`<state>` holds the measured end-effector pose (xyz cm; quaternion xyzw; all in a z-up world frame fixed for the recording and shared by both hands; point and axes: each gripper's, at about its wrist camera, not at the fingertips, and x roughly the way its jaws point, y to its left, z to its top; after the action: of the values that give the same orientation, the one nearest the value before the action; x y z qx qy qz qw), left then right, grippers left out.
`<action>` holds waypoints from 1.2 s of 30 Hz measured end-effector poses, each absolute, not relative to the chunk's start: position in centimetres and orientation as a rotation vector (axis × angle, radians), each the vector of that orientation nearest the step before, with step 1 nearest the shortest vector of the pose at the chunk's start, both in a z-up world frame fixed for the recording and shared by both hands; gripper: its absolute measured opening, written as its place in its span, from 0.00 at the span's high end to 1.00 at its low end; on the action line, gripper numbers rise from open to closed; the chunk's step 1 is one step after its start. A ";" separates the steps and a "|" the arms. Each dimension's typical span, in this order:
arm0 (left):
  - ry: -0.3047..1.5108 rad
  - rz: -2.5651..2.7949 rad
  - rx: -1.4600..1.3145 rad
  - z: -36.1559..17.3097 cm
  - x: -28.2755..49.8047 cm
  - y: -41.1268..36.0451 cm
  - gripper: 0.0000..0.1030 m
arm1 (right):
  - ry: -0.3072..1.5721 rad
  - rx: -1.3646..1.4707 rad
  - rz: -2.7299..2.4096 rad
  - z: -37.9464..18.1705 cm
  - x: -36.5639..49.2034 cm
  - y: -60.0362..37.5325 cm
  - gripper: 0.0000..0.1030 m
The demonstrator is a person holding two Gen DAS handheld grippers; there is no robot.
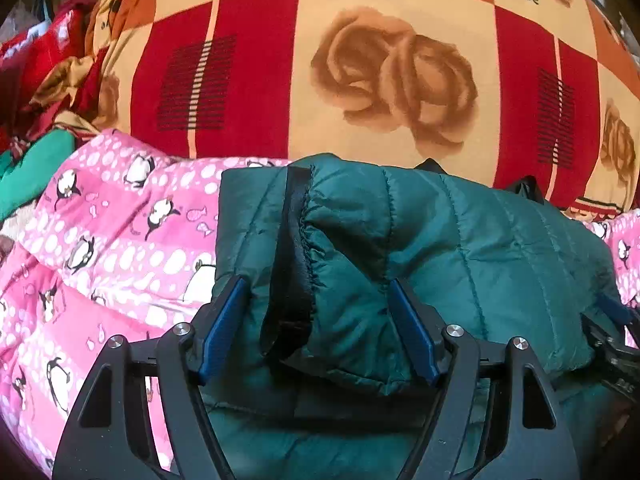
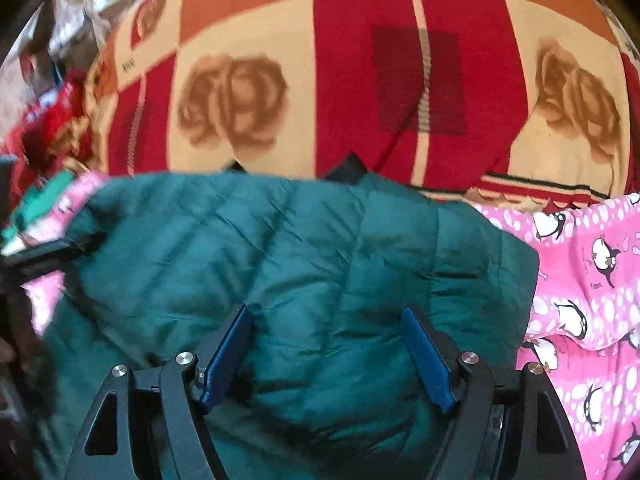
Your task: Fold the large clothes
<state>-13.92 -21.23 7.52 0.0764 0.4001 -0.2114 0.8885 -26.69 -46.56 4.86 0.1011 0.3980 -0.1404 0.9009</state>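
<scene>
Looking down the left wrist view first: the left gripper [image 1: 318, 308] had its blue pads [image 1: 224, 324] spread apart, with a bunched-up fold of the green jacket [image 1: 460, 240] sitting between them. The pads looked right up against the puffy fabric on both sides, but I couldn't tell if they were actually pressing on it. A black trim strip [image 1: 294, 248] ran down the jacket, between the jaws. The jacket was lying on the pink penguin blanket [image 1: 100, 248], which stuck out to the jacket's left and a bit on its right. Beyond the jacket was the red and cream rose sheet [image 1: 400, 80] with "love" printed on it. Off to the jacket's far left there was a green cloth [image 1: 36, 168] and a heap of red stuff [image 1: 44, 52]. Part of the other gripper showed at the jacket's right edge.

Right wrist view was kind of blurry. The right gripper [image 2: 326, 344] was also spread wide, hanging over the middle of the jacket [image 2: 280, 240]; no fold between the pads [image 2: 430, 360], just flat quilted fabric under them. Blanket [image 2: 592, 300] showed to the jacket's right, sheet [image 2: 340, 80] beyond it. A dark bit of the left gripper poked in at the jacket's left edge.
</scene>
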 end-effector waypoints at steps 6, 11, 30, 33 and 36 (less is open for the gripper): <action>0.813 -0.429 0.197 7.1 -14.2 -21.9 0.28 | 0.814 0.263 -0.276 4.2 -26.5 -47.8 0.26; 0.810 -0.428 0.196 7.0 -14.2 -21.8 0.27 | 0.752 0.287 -0.285 7.0 -28.9 -47.8 0.27; 0.781 -0.419 0.225 6.4 -14.6 -22.3 0.21 | 0.802 0.284 -0.392 4.8 -30.5 -50.3 0.27; 0.779 -0.419 0.225 6.4 -14.6 -22.3 0.20 | 0.753 0.297 -0.392 6.2 -31.7 -49.9 0.27; 0.780 -0.419 0.226 6.4 -14.6 -22.3 0.20 | 0.743 0.299 -0.396 7.0 -31.9 -49.9 0.27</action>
<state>-14.56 -22.31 6.40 0.1092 0.3766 -0.2021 0.8974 -31.90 -49.86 7.01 0.1444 0.3593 -0.1917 0.9018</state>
